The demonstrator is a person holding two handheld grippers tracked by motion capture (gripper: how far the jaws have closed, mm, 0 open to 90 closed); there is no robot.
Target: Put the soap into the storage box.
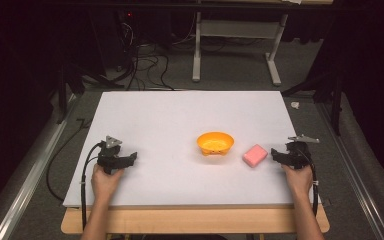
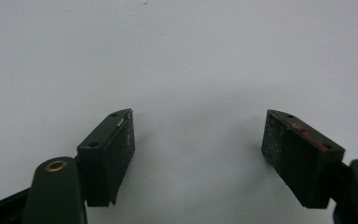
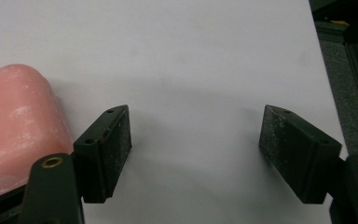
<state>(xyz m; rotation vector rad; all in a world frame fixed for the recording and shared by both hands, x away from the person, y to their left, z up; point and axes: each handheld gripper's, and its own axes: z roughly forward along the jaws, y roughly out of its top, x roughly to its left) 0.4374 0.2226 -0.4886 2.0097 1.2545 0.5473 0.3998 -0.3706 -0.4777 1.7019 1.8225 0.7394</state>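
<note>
An orange bowl (image 1: pixel 215 142) sits right of the middle of the white board (image 1: pixel 180 110). Just to its right lies a pink sponge (image 1: pixel 255 155), which shows as a pink block (image 3: pixel 18 126) at the left edge of the right gripper view, outside the left jaw. My right gripper (image 1: pixel 274 154) (image 3: pixel 196 109) rests on the board right of the sponge, open, with bare board between its pads. Near the board's left front, my left gripper (image 1: pixel 132 157) (image 2: pixel 198 116) is open too, nothing between its jaws.
The board lies on a wooden table whose front edge (image 1: pixel 190 220) shows below it. Behind the board are cables (image 1: pixel 145 60) on the floor and a white table frame (image 1: pixel 235 45). Metal rails (image 1: pixel 35 165) run along both sides.
</note>
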